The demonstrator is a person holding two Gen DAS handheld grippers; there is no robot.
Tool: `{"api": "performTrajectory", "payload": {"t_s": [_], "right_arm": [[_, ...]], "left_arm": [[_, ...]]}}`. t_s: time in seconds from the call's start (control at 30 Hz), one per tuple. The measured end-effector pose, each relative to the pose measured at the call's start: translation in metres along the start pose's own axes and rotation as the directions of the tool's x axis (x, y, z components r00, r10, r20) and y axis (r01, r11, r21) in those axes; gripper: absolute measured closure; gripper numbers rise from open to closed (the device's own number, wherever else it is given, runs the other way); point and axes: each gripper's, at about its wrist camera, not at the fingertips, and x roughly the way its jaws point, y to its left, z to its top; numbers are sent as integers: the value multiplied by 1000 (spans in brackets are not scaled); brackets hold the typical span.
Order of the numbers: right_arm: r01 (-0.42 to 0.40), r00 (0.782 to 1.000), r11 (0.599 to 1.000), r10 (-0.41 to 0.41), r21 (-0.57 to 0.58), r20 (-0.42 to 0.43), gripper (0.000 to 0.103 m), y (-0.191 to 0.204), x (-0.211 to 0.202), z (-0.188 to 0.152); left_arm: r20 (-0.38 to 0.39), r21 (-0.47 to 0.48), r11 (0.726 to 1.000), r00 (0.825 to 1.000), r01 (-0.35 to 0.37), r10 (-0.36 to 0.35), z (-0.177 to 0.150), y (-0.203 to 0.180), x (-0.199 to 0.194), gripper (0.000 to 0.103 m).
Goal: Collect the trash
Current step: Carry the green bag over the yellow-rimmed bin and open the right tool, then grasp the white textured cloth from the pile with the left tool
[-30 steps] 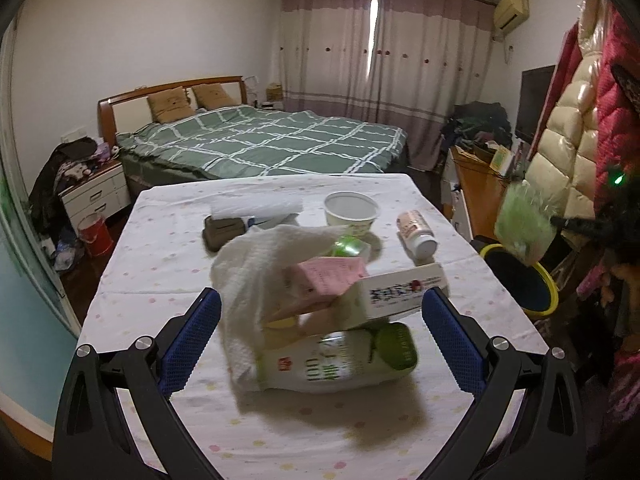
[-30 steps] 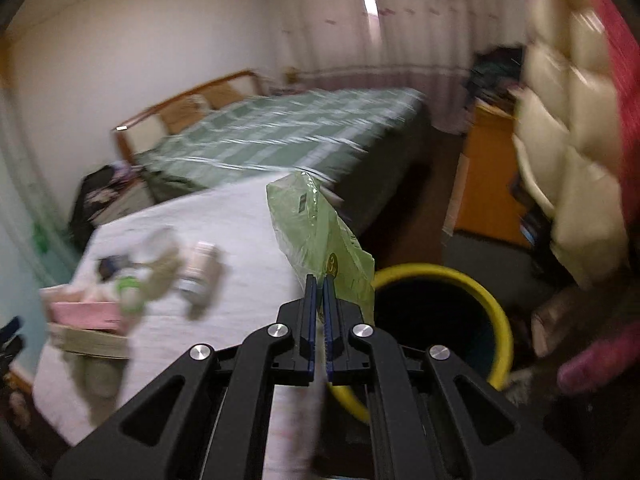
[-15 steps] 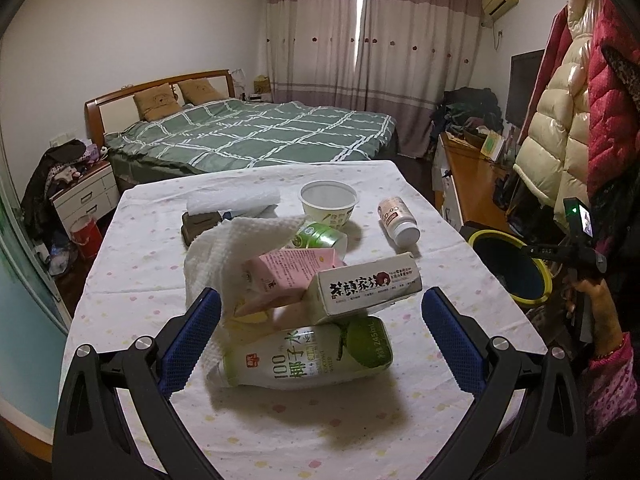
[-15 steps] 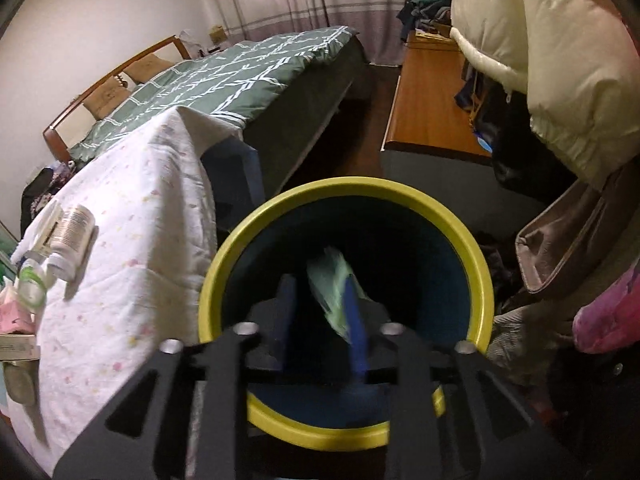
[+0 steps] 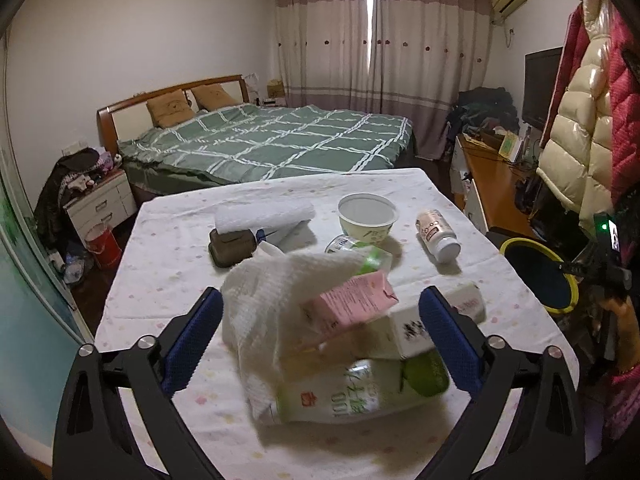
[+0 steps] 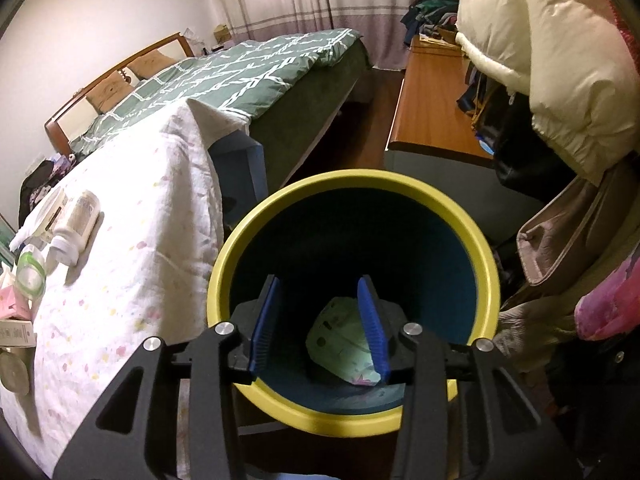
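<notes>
A heap of trash lies on the white tablecloth (image 5: 168,248): a white paper towel (image 5: 272,300), a pink carton (image 5: 352,304), a white box (image 5: 408,328) and a green-capped bottle (image 5: 360,396). My left gripper (image 5: 320,296) straddles this heap, its jaws wide and closing, the right finger in front of the box. My right gripper (image 6: 319,280) hangs over the yellow-rimmed bin (image 6: 352,178), jaws opening and holding nothing. A green wrapper (image 6: 340,340) lies at the bin's bottom, seen between the fingers.
Farther back on the table are a white bowl (image 5: 367,220), a pill bottle (image 5: 436,234), a brown case (image 5: 232,246) and a rolled towel (image 5: 264,216). The bin (image 5: 516,243) stands off the table's right edge, below hanging coats (image 5: 580,152). A bed lies beyond.
The right gripper sank over the bin, opened and let the green wrapper fall in. The left gripper moved closer onto the heap, which now fills the space between its fingers.
</notes>
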Motion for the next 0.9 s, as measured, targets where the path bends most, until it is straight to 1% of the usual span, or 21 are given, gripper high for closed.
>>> {"api": "performTrajectory", "payload": {"t_s": [0.17,0.3,0.37,0.4,0.43,0.47,0.5,0.53,0.57,0.63,0.67,0.77,0.9], "right_arm": [[-6,1000,1000,6,-13,-8,64,7,1,-2],[-5,1000,1000,5,-21,-10,64,10,0,-2],[-6,1000,1000,6,-21,-12,64,11,0,-1],[-7,1000,1000,7,-20,-13,64,11,1,-2],[-9,1000,1000,9,-20,-15,64,12,2,-2],[-10,1000,1000,10,-21,-16,64,13,2,-2],[-13,1000,1000,13,-22,-17,64,14,2,-3],[-16,1000,1000,15,-24,-17,64,15,2,-3],[-16,1000,1000,16,-26,-16,64,16,2,-3],[-17,1000,999,17,-28,-14,64,17,1,-4],[-18,1000,999,18,-28,-12,64,17,0,-4],[-22,1000,999,22,-26,-2,64,16,-4,-4],[-24,1000,1000,24,-18,9,64,13,-10,-5]], "left_arm": [[-56,-47,998,997,43,-45,2,15,22,29],[-68,-64,996,995,69,-73,0,22,30,43],[-74,-65,994,993,84,-88,-1,24,32,56],[-79,-69,994,992,89,-94,0,26,34,60],[-83,-74,993,992,92,-98,-1,27,36,68],[-87,-84,992,991,96,-103,-1,31,37,75],[-88,-87,992,991,95,-102,-1,31,37,78],[-85,-85,992,992,91,-98,0,33,36,87],[-81,-83,993,992,86,-93,0,33,35,91],[-62,-71,996,996,55,-59,3,36,28,96],[-54,-67,997,998,40,-43,5,37,25,97],[-26,-57,998,1000,-3,2,15,42,13,98],[25,-14,998,998,-61,61,39,44,-7,98]]}}
